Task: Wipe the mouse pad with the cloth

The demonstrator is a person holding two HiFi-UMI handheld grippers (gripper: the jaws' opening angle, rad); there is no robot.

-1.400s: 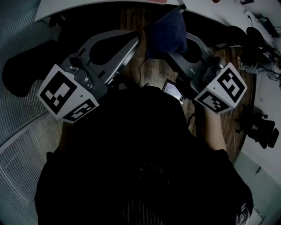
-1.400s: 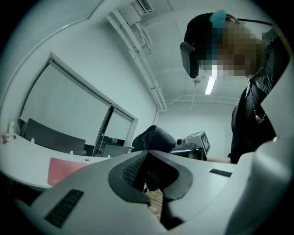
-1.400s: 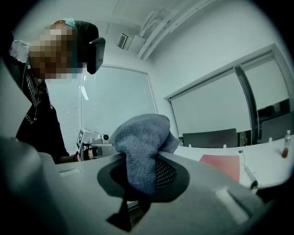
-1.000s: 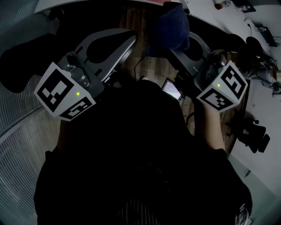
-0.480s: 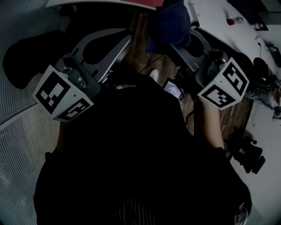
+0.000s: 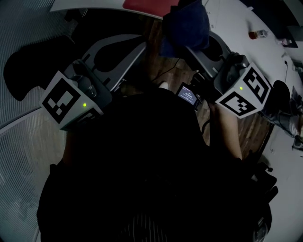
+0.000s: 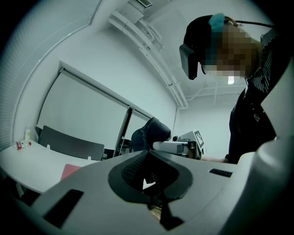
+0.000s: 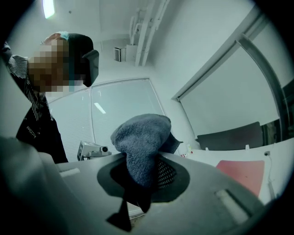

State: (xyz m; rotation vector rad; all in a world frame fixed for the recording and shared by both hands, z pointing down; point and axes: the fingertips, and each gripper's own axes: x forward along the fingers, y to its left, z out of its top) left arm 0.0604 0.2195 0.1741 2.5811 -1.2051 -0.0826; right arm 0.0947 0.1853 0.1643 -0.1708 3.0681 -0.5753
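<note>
On your right gripper (image 8: pixel 143 160) the fingers (image 8: pixel 167 174) clamp the soft, light cloth (image 8: pixel 140 135) by one bunched end; it looks floppy. On your left gripper (image 7: pixel 147 153) they sit together, empty.

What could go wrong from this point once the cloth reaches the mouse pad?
1. The right gripper is shut on only a fold of the cloth; the bunched bulk sits past the jaws and might pull free under rubbing.
2. The red mouse pad lies near the white table's edge, and the left gripper, shut and empty, isn't near it, so the pad may slide when wiped.
</note>
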